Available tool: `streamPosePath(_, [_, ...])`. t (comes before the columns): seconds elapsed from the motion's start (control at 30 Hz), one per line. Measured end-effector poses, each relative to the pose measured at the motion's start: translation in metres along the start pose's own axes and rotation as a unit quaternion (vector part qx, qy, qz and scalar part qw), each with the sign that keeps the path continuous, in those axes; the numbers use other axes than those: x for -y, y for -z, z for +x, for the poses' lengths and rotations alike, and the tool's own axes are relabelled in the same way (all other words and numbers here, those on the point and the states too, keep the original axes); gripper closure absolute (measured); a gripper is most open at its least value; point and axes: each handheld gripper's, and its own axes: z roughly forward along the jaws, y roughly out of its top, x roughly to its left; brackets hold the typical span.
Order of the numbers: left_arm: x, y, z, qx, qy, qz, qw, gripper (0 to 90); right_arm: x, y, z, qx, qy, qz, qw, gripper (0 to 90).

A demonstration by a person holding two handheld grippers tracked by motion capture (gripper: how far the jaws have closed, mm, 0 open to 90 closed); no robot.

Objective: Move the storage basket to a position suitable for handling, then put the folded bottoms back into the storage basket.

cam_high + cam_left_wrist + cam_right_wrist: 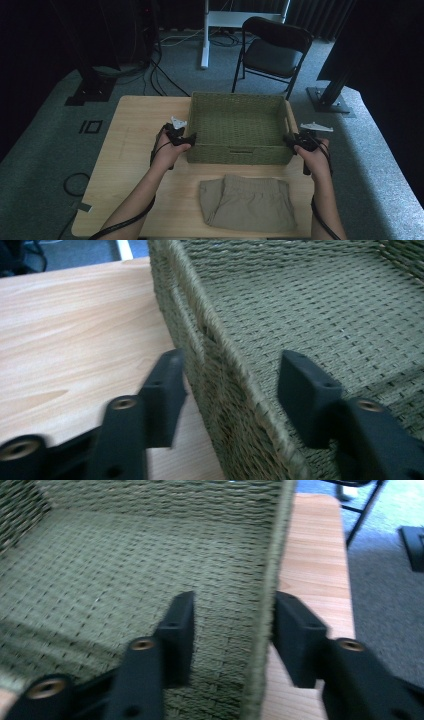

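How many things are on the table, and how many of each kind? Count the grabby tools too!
Woven baskets: 1, the green basket
Folded clothes: 1, the tan shorts
Hand-held grippers: 2, the left hand-held gripper and the right hand-held gripper, one at each side wall of the basket
Total: 4

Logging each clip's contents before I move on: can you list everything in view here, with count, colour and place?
woven basket: one, olive green, table centre, nothing inside
folded shorts: one, khaki, near table edge, in front of the basket
table: one, light wood
folding chair: one, black, on the carpet beyond the table
cables: several, black, floor at far left
left gripper: one, black, jaws open astride the basket's left wall
right gripper: one, black, jaws open astride the basket's right wall
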Motion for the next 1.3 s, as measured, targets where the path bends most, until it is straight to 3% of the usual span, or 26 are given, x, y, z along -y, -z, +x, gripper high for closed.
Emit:
streamPosePath(0.07, [-0.001,0.002,0.000,0.016,0.001,0.001,0.9999,39.0,-0.001,0.000,0.000,-0.003,0.009,-0.008,0.9999,45.0])
streamPosePath(0.17, [-0.003,0.006,-0.001,0.029,-0.012,-0.001,0.9995,34.8,-0.002,0.003,0.002,-0.011,0.001,-0.020,0.9997,38.4])
streamPosePath(0.4, [-0.007,0.018,-0.001,0.043,-0.006,-0.021,0.9988,31.2,-0.004,0.013,0.005,-0.011,0.000,-0.056,0.9984,38.1])
streamPosePath(0.43, [-0.008,0.021,-0.001,0.046,-0.006,-0.025,0.9986,31.2,-0.006,0.018,0.007,-0.012,0.002,-0.073,0.9973,34.6])
streamPosePath(0.5, [-0.010,0.026,-0.001,0.052,-0.009,-0.028,0.9982,31.1,-0.008,0.022,0.010,-0.025,0.001,-0.075,0.9969,30.3])
streamPosePath(0.57, [-0.010,0.031,-0.001,0.053,-0.012,-0.032,0.9980,30.6,-0.008,0.024,0.014,-0.021,0.003,-0.087,0.9959,20.7])
streamPosePath(0.67, [-0.009,0.037,-0.001,0.060,-0.009,-0.037,0.9975,30.6,-0.009,0.029,0.019,-0.021,-0.009,-0.098,0.9949,18.9])
streamPosePath(0.97, [0.000,0.054,-0.008,0.097,-0.011,-0.051,0.9940,27.2,-0.001,0.034,0.030,-0.038,0.005,-0.093,0.9949,19.1])
streamPosePath(1.3, [0.010,0.065,-0.019,0.115,-0.029,-0.049,0.9918,27.2,0.013,0.041,0.042,-0.051,0.023,-0.100,0.9934,14.5])
